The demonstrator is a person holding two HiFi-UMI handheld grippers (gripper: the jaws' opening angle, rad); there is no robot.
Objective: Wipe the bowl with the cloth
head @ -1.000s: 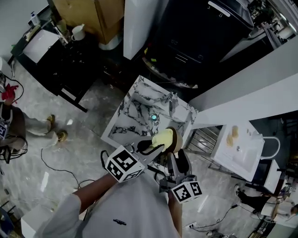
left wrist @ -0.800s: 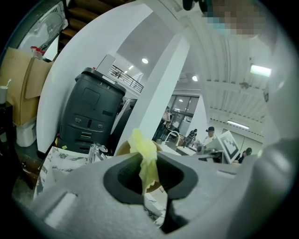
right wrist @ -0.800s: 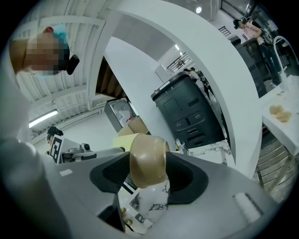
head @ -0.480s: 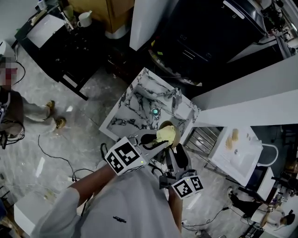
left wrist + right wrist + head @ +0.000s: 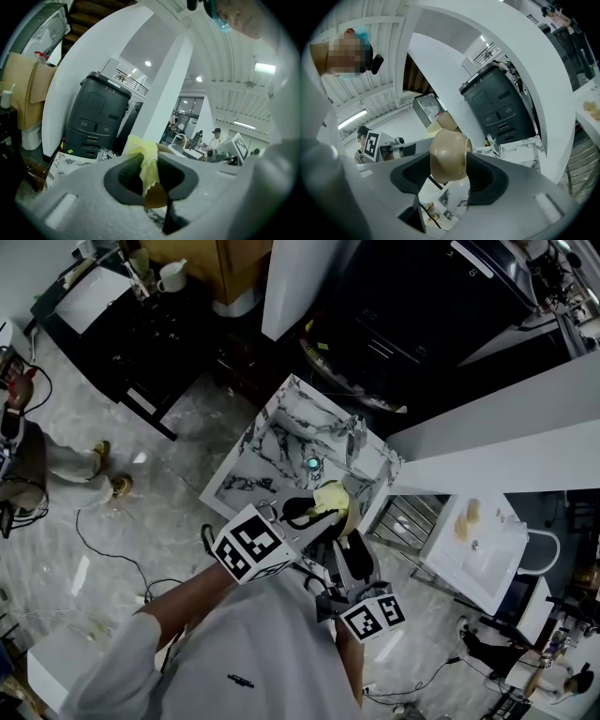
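Observation:
A yellow cloth [image 5: 328, 495] is bunched in my left gripper [image 5: 312, 509], which is shut on it. The cloth [image 5: 146, 158] hangs between the jaws and lies against the tan bowl [image 5: 157, 198] just behind it. My right gripper [image 5: 350, 542] comes up from below and is shut on the bowl [image 5: 346, 519]. In the right gripper view the bowl [image 5: 448, 156] sits tilted between the jaws of the right gripper [image 5: 449, 174], its outside facing the camera. Both are held in the air over the near corner of the marble sink counter [image 5: 255, 474].
The marble counter has a faucet [image 5: 354, 435] and a drain [image 5: 311, 465]. A dark machine [image 5: 412, 306] stands behind it and a white shelf unit [image 5: 483, 545] to the right. A person [image 5: 23, 460] stands far left. Cables lie on the floor [image 5: 103, 559].
The cloth has slid a little upward across the bowl. Both grippers have kept their hold; the head camera has shifted slightly.

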